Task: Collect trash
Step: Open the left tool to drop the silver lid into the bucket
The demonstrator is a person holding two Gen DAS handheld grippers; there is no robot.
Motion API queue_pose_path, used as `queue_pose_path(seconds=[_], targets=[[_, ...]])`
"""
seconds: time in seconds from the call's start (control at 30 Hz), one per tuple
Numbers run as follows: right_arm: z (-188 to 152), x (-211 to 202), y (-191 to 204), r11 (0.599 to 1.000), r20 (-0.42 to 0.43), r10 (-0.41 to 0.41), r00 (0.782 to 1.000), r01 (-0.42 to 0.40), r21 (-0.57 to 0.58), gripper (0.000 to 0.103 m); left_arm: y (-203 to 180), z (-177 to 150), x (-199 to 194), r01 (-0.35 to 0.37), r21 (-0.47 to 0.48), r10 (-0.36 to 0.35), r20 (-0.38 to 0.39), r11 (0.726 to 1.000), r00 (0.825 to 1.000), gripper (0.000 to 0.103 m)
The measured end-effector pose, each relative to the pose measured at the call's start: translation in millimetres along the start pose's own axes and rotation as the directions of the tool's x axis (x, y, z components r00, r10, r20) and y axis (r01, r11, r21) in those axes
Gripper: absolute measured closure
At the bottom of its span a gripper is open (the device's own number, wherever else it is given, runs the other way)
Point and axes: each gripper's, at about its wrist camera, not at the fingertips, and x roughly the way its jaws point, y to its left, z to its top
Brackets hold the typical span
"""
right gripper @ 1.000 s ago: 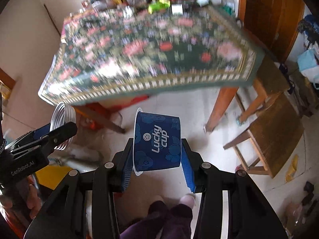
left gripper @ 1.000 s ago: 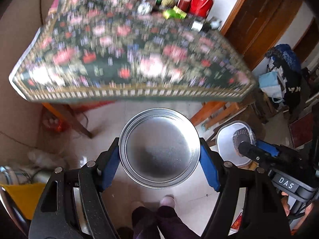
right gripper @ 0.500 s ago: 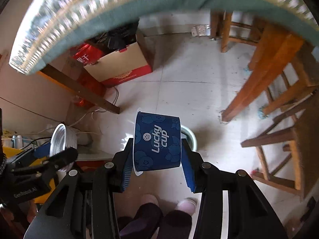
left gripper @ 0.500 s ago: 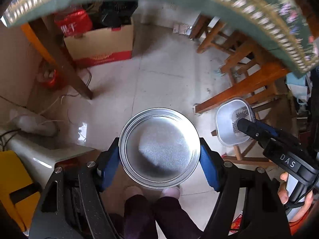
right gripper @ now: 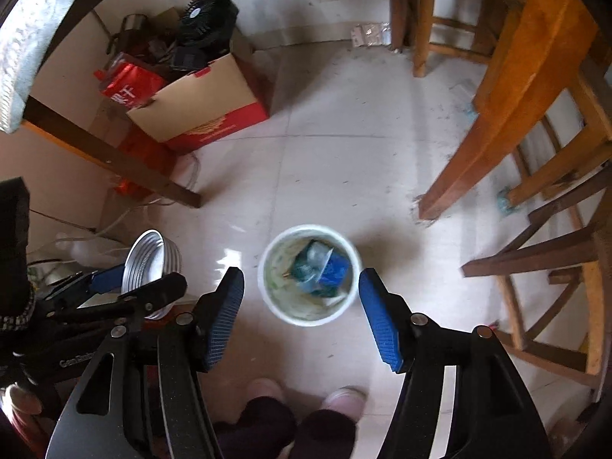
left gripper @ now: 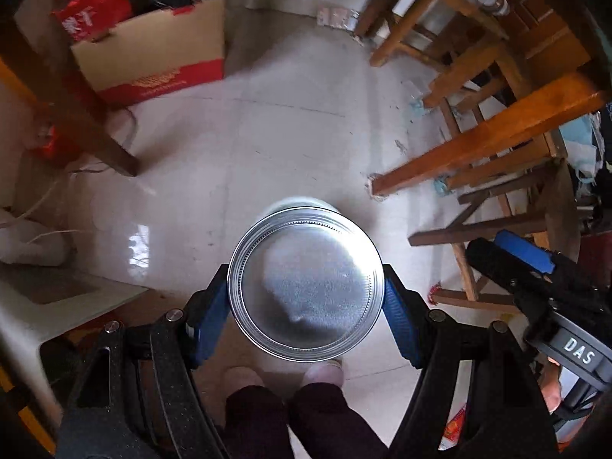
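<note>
Our right gripper (right gripper: pixel 301 308) stands with its jaws apart and nothing between them; they have just been opening, and the blue paper cup (right gripper: pixel 333 271) now lies inside the white bin (right gripper: pixel 273 298) on the floor, directly under the blue pads. Our left gripper (left gripper: pixel 306 319) is clamped on the round metal tin (left gripper: pixel 306 285), pointing steeply down, with only a thin part of the bin rim visible behind the tin. The risk, we think, is here: the tin hides the bin from this hand (we cannot judge the alignment from its own view), so if it releases off-centre the tin can strike the rim and roll away over the tiles, or tip the bin. A second ago the flowered tablecloth filled both views and the right gripper held the cup.
</note>
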Motion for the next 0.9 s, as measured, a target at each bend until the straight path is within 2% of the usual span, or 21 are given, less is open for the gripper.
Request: queue_pose_path(seconds=[0.1, 0.2, 0.27, 0.4, 0.67, 0.9], targets=[[3, -4, -9, 1.0, 0.014, -0.025, 1.0, 0.025, 0.005, 0.044, -9, 4, 18, 0.028, -0.01, -0.029, -0.053, 1.0, 0.998, 0.029], [5, -8, -17, 0.999, 0.024, -0.032, 0.999, 0.032, 0.025, 0.044, -14, 9, 38, 0.023, -0.02, -0.025, -0.111, 1.0, 0.993, 0.029], [6, -11, -19, 0.999, 0.029, -0.037, 0.999, 0.036, 0.032, 0.044, -17, 12, 44, 0.031, -0.015, -0.033, -0.128, 0.999, 0.991, 0.029], [6, -19, -21, 0.998, 0.038, -0.041, 0.998, 0.039, 0.042, 0.044, -26, 15, 43, -0.014, 0.036, 0.018, -0.124, 0.999, 0.992, 0.029], [12, -50, -12, 0.998, 0.042, -0.049, 0.998, 0.047, 0.042, 0.044, -36, 18, -11, -0.038, 0.072, 0.043, -0.069, 0.997, 0.997, 0.029], [18, -108, 10, 0.998, 0.072, -0.052, 0.996, 0.049, 0.038, 0.044, -51, 17, -110, -0.043, 0.116, 0.041, 0.016, 0.992, 0.999, 0.029]])
